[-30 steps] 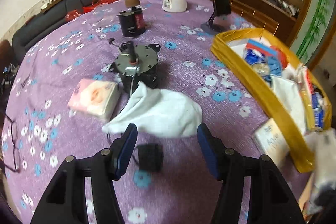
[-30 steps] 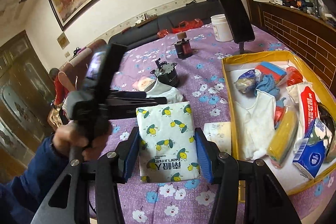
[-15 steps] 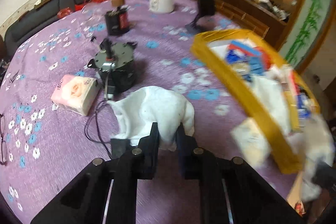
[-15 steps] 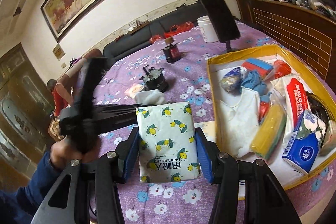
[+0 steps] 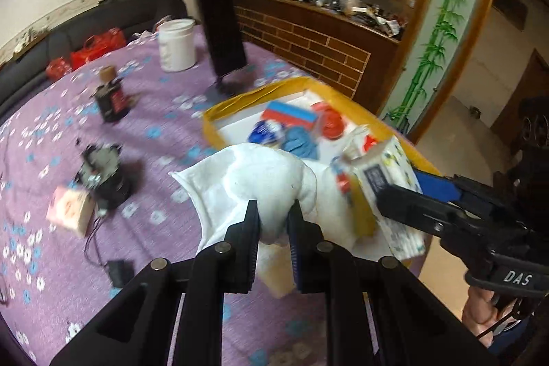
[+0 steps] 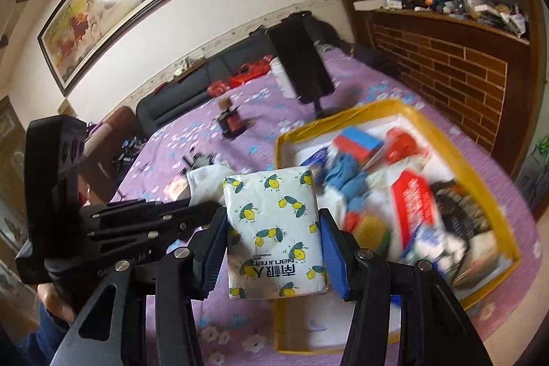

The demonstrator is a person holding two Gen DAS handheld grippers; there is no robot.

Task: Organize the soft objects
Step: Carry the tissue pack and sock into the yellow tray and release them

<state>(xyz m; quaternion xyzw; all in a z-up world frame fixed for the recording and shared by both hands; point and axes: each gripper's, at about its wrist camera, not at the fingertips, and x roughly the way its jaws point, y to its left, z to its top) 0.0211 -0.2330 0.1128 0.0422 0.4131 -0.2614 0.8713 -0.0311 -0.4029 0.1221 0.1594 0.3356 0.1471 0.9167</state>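
My left gripper [image 5: 272,223] is shut on a white cloth [image 5: 260,177], which hangs lifted above the purple flowered tablecloth near the yellow box [image 5: 211,126]. My right gripper [image 6: 274,249] is shut on a white tissue pack with lemon print [image 6: 274,222], held over the box's near left corner [image 6: 279,146]. In the left wrist view that tissue pack [image 5: 387,174] sits at the right, over the box's rim. The right wrist view shows the left gripper [image 6: 202,206] at the left with the white cloth [image 6: 206,175] at its tips. The box holds several soft packs and cloths.
A pink tissue pack [image 5: 70,210] lies beside a black motor [image 5: 106,174] with a cord and adapter [image 5: 118,270]. Farther back stand a dark bottle [image 5: 111,98], a white jar [image 5: 177,45] and a black tablet on a stand [image 5: 223,30]. A brick counter lies beyond.
The left gripper shut on the white cloth, then lifted it and carried it right toward the yellow box. The right gripper moved the lemon-print tissue pack over the box's corner.
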